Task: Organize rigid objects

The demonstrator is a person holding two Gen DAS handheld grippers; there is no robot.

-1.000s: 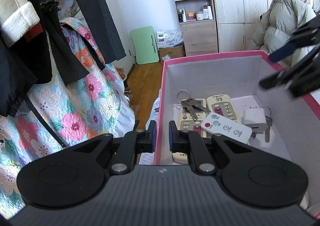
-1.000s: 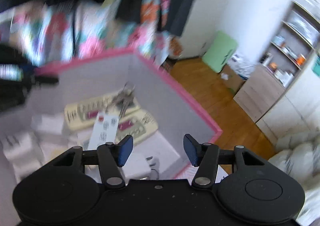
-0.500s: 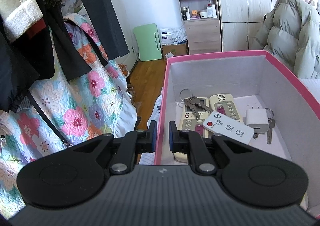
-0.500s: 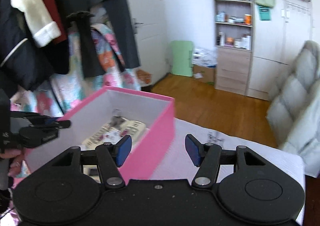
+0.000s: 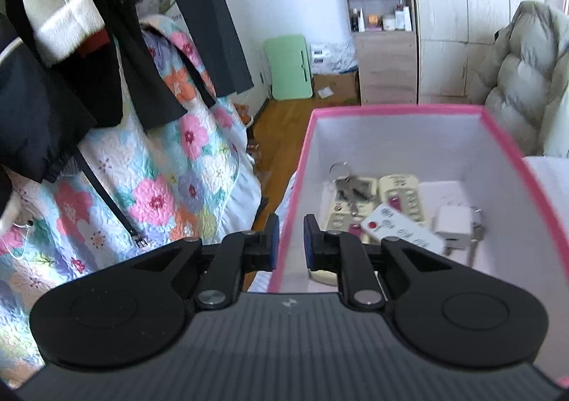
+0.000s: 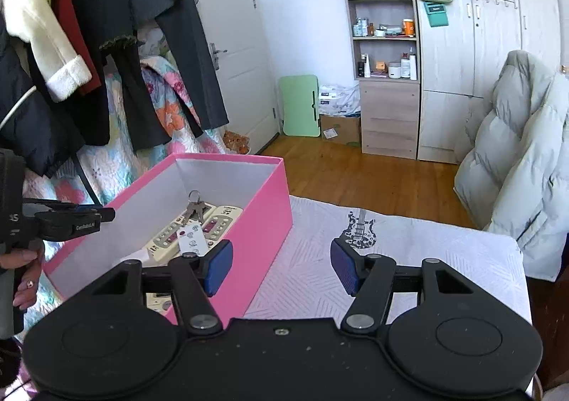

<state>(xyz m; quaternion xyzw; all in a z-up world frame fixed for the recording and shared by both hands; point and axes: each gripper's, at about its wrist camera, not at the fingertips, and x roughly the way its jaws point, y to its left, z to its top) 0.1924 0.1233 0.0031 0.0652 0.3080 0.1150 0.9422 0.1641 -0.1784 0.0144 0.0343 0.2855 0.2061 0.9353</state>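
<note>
A pink box with white inner walls stands on the table; it also shows in the right wrist view. Inside lie two cream remotes, a key bunch, a small white remote and a white charger. My left gripper is shut on the box's left wall; its arm shows at the left of the right wrist view. My right gripper is open and empty above the table, beside the box's right wall.
A white patterned cloth with a guitar print covers the table. Hanging coats and a floral quilt are at the left. A puffy jacket hangs at the right. Shelves and wood floor lie beyond.
My right gripper has pulled out of the box and back to its right side, over the cloth. My left gripper stays clamped on the box wall.
</note>
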